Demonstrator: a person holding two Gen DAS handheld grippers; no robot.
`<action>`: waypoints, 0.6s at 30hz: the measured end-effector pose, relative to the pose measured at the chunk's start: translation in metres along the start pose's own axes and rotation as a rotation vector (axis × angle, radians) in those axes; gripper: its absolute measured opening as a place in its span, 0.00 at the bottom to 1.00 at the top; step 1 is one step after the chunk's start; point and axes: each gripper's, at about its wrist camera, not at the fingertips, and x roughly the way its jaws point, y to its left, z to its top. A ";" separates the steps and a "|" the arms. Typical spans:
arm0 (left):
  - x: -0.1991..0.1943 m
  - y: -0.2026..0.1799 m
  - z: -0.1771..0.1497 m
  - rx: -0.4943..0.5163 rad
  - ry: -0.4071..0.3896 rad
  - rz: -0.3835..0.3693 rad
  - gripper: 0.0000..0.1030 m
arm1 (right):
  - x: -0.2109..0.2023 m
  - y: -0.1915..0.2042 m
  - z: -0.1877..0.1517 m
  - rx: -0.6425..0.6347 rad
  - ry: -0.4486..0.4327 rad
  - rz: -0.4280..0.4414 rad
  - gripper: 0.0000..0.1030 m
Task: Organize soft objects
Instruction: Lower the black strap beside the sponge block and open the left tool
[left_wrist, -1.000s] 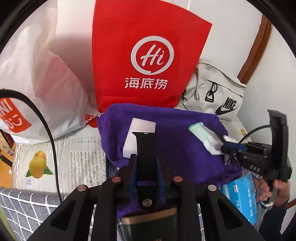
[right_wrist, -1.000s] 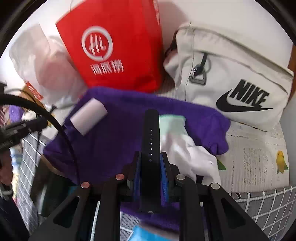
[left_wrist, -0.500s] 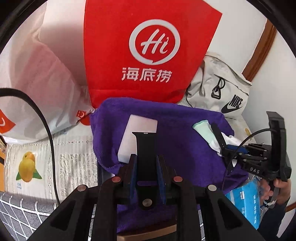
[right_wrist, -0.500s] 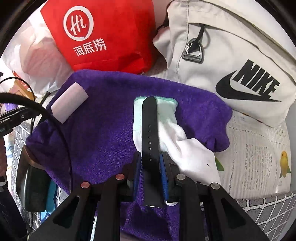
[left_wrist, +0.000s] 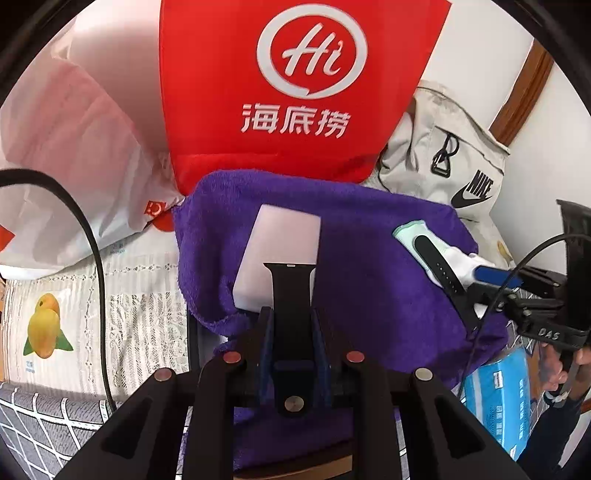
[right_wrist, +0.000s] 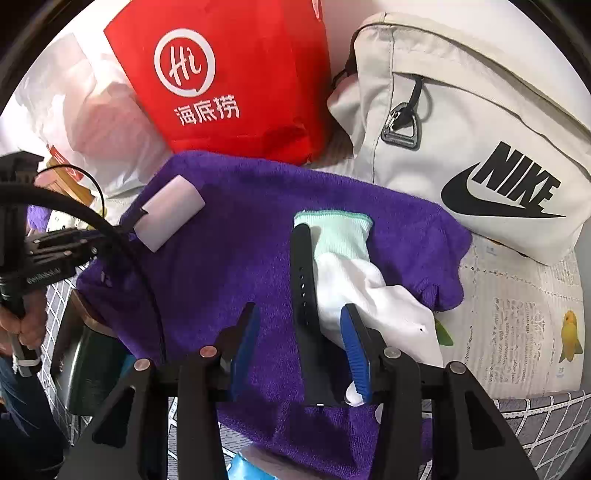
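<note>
My right tool (right_wrist: 301, 345) has just spread, freeing a limp strap (right_wrist: 304, 280) beside the sock (right_wrist: 354, 273); left tool (left_wrist: 291, 332) pinches another strap (left_wrist: 291, 295) at its stiff end.

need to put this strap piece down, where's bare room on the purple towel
Bare towel lies between the white foam block and the other strap beside the sock. The towel's back edge is crowded by the red bag and Nike bag.

My black left gripper (left_wrist: 291, 332) with blue finger pads and copper-coloured screws, my right gripper (right_wrist: 301, 339) the same, black cable at frame left, dark sleeve lower right.
</note>
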 end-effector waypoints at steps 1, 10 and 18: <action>0.002 0.001 -0.001 -0.002 0.007 0.007 0.20 | -0.001 0.000 0.000 0.001 -0.004 0.000 0.44; 0.014 0.000 -0.007 0.017 0.050 0.033 0.20 | -0.010 -0.003 -0.001 0.012 -0.019 0.012 0.44; 0.018 0.000 -0.008 0.009 0.075 0.039 0.20 | -0.016 0.005 -0.001 0.014 -0.030 0.010 0.44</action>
